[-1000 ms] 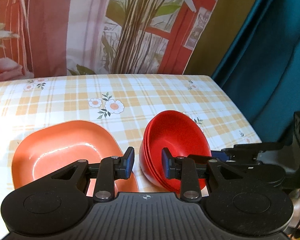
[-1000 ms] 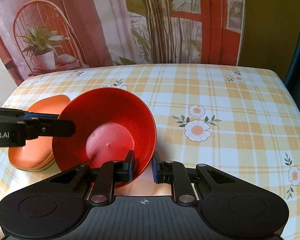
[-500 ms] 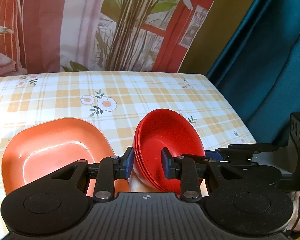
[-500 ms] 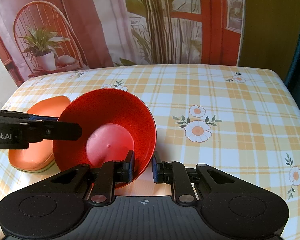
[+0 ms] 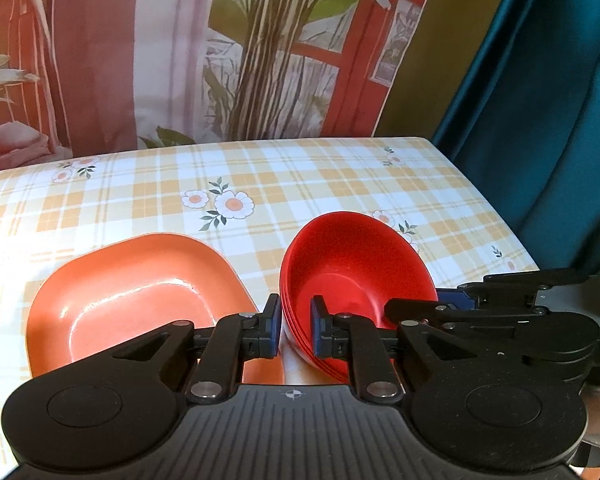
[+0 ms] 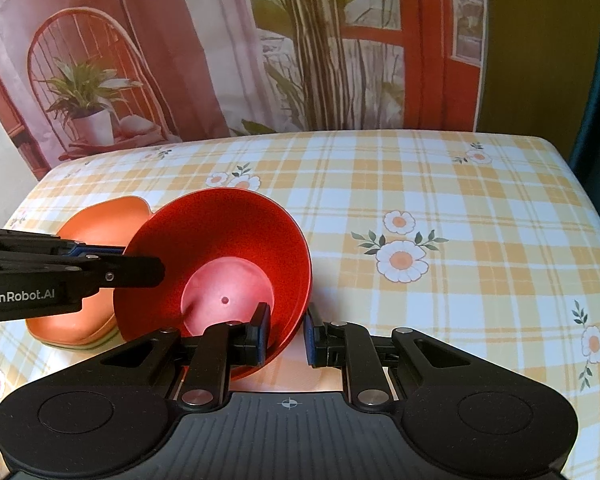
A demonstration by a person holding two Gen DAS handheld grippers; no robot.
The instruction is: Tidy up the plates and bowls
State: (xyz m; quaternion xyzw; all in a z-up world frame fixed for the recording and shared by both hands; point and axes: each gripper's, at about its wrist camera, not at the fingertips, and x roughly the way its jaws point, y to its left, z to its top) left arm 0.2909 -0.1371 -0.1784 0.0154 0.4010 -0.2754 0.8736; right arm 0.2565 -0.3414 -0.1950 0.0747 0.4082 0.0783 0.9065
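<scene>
A stack of red bowls (image 5: 352, 276) is held tilted above the checked table, pinched from both sides. My left gripper (image 5: 295, 330) is shut on the stack's near-left rim. My right gripper (image 6: 285, 334) is shut on the opposite rim of the red bowls (image 6: 220, 276); it also shows at the right of the left wrist view (image 5: 452, 304). An orange squarish plate (image 5: 136, 292) lies on the table just left of the bowls. In the right wrist view it (image 6: 96, 232) tops a small stack, partly hidden behind my left gripper's finger (image 6: 112, 268).
The table with a yellow checked flower cloth (image 6: 420, 208) stretches back to a printed curtain (image 6: 260, 48). The table's right edge (image 5: 496, 216) borders a teal curtain (image 5: 548, 92).
The left gripper has closed in on the bowls' rim, which now sits pinched between its pads. The bowls stay tilted in the right gripper's hold.
</scene>
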